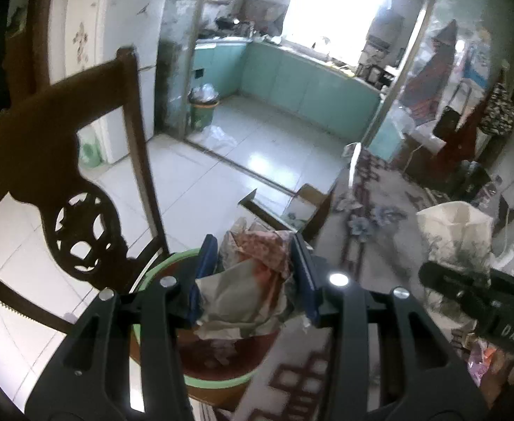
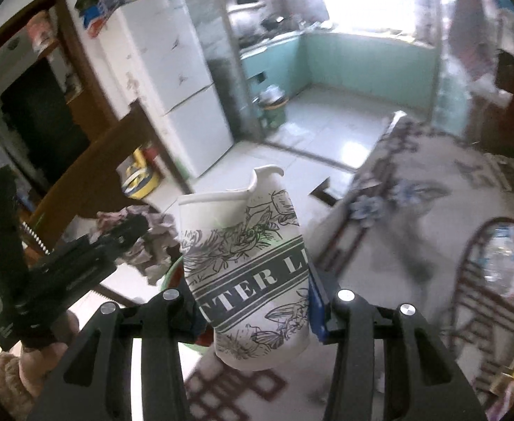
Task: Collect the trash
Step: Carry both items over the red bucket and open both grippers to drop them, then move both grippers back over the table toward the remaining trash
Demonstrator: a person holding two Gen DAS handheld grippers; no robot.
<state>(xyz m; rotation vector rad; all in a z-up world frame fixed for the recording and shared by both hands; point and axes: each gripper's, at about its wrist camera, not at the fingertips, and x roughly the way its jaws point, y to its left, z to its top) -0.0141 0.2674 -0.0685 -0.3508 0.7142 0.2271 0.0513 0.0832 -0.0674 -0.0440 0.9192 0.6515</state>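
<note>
My left gripper (image 1: 253, 270) is shut on a wad of crumpled paper trash (image 1: 253, 280), held just above a green-rimmed trash bin (image 1: 218, 382) with more waste inside. My right gripper (image 2: 253, 301) is shut on a crushed white paper cup (image 2: 246, 266) printed with black flowers and letters. In the left wrist view the cup (image 1: 453, 231) and the right gripper (image 1: 443, 277) show to the right over the table. In the right wrist view the left gripper (image 2: 130, 231) with its wad (image 2: 151, 245) shows to the left, over the bin's rim (image 2: 167, 277).
A dark wooden chair (image 1: 64, 182) stands left of the bin. A patterned tablecloth (image 2: 415, 210) covers the table on the right, with a wire basket (image 2: 485, 280) holding a plastic bottle. A cardboard box (image 1: 306, 207) lies on the tiled floor. Another green bin (image 1: 202, 108) stands at the kitchen doorway.
</note>
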